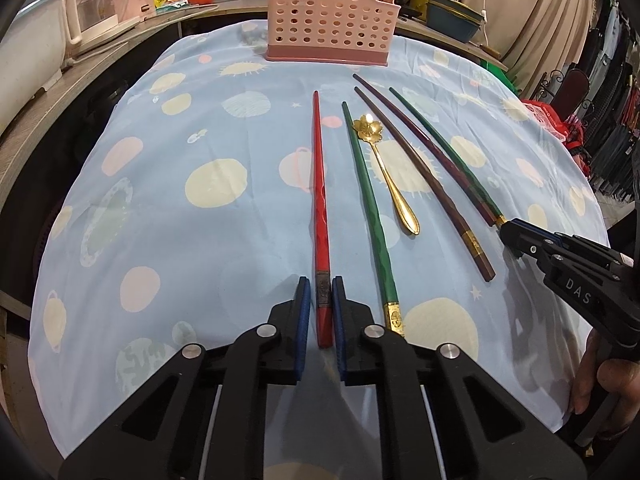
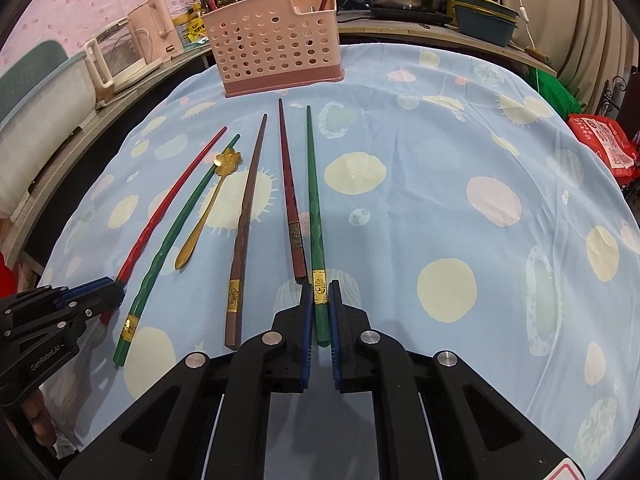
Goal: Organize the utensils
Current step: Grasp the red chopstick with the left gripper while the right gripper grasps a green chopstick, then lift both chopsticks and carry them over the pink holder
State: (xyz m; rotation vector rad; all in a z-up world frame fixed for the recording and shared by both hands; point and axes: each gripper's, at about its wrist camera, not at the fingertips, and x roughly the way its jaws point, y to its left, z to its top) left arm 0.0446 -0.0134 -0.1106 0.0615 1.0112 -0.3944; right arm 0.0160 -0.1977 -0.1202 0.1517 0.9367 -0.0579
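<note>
Five chopsticks (image 2: 245, 224), one gold spoon (image 2: 208, 208), one pink holder (image 2: 276, 52)

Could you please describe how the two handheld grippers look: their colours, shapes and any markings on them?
Both grippers are matte black, with angular linkage arms that have triangular cut-outs and round silver pivot pins. The left gripper and the right gripper each carry ribbed blue pads on the inner faces of their fingers. White letters "DAS" show on the right gripper's side, and "GenRoboAI" on the left one's side. No cables or sleeves are visible.
</note>
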